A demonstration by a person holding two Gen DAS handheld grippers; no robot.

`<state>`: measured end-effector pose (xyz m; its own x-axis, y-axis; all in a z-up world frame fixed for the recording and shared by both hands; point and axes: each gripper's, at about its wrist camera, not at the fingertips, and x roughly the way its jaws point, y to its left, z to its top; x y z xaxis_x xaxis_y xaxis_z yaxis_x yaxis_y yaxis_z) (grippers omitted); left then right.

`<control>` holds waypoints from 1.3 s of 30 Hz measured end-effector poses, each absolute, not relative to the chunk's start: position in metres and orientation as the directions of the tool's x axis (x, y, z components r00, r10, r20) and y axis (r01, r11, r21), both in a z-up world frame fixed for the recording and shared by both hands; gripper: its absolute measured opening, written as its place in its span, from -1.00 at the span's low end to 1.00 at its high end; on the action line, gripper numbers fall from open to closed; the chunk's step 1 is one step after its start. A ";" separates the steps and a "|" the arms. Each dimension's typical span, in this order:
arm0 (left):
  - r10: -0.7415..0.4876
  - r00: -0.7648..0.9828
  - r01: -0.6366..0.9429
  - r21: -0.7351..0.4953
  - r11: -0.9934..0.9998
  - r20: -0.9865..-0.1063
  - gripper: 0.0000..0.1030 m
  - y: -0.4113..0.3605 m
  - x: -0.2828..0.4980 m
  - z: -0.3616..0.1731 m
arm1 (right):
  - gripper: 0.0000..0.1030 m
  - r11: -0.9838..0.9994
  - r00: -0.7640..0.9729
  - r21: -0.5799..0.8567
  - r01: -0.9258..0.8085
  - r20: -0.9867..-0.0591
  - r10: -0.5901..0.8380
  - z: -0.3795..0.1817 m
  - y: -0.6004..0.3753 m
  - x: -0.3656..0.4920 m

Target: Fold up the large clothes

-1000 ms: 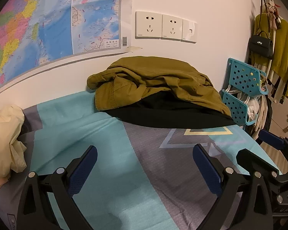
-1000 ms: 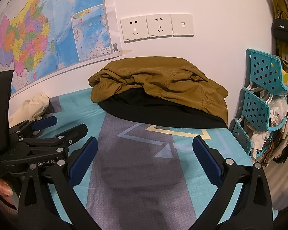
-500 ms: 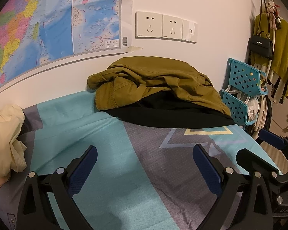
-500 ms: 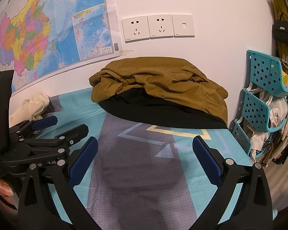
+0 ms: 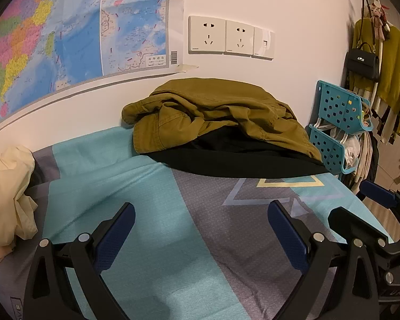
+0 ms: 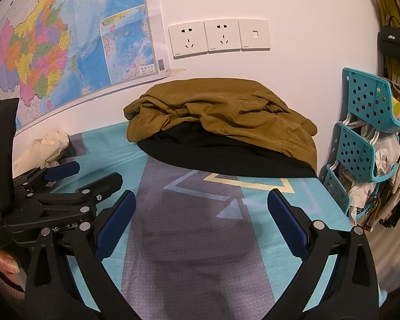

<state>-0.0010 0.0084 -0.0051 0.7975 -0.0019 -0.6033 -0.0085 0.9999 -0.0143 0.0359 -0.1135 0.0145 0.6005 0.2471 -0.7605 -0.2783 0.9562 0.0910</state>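
Note:
An olive-brown jacket (image 5: 216, 114) (image 6: 224, 114) lies crumpled against the wall at the far side of the bed, on top of a black garment (image 5: 234, 157) (image 6: 226, 154). A cream garment (image 5: 8, 194) (image 6: 45, 146) is bunched at the left. My left gripper (image 5: 201, 229) hovers open over the teal and grey bedsheet (image 5: 146, 186), well short of the pile, holding nothing. My right gripper (image 6: 201, 224) is also open and empty above the sheet (image 6: 253, 226). The left gripper (image 6: 74, 178) shows at the left of the right wrist view, and the right gripper (image 5: 360, 208) at the right edge of the left wrist view.
A wall map (image 5: 66, 26) and sockets (image 5: 226, 37) are behind the pile. A teal tiered basket rack (image 6: 365, 133) (image 5: 336, 122) stands off the bed's right edge, with hanging clothes and a black handbag (image 5: 362, 64) beyond. A person's hand (image 6: 2, 261) holds the left gripper.
Nothing has visibly changed apart from a very slight shift of the right wrist view.

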 end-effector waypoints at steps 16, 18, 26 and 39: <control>-0.003 0.797 -0.008 -0.016 1.000 -0.604 0.86 0.009 0.000 -0.005 | 0.89 0.954 0.596 0.096 -0.283 -0.762 0.254 0.013 -0.114 0.038; -0.002 0.797 -0.009 -0.015 1.000 -0.605 0.86 0.009 0.000 -0.005 | 0.89 0.954 0.596 0.095 -0.283 -0.762 0.253 0.013 -0.113 0.038; 0.002 0.798 -0.015 -0.017 1.000 -0.602 0.86 0.010 0.000 -0.003 | 0.89 0.952 0.597 0.097 -0.289 -0.760 0.259 0.014 -0.111 0.038; -0.002 0.799 -0.016 -0.023 1.000 -0.601 0.86 0.011 0.001 -0.002 | 0.89 0.951 0.596 0.095 -0.295 -0.760 0.261 0.013 -0.109 0.039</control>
<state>0.0009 0.0114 -0.0021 0.7989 -0.0017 -0.6015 -0.0156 0.9996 -0.0234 0.0392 -0.1091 0.0128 0.5958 0.2608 -0.7596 -0.2950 0.9508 0.0951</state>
